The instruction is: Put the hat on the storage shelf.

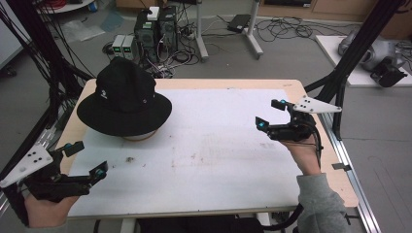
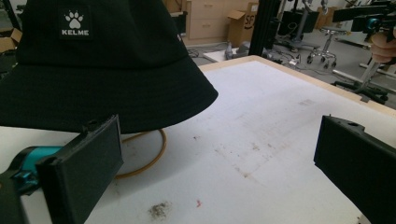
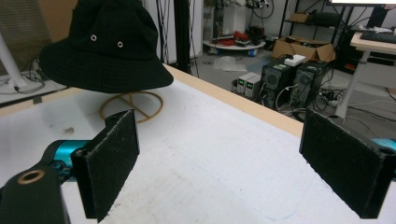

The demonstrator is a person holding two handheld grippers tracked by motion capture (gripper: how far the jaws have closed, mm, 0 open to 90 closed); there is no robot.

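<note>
One black bucket hat (image 1: 124, 97) sits on a tan wire ring stand (image 3: 131, 106) at the table's (image 1: 218, 145) far-left area, on the white mat (image 1: 204, 160); paw logo patch with "KELME" (image 2: 74, 23) on the crown, two metal eyelets on the side. Left gripper (image 1: 86, 158) at the near-left corner, jaws spread wide, nothing between them, hat just beyond. Right gripper (image 1: 270, 113) near the right edge, well apart from the hat, jaws also wide and empty. Small dark smudge (image 2: 159, 210) on the mat near the left gripper.
</note>
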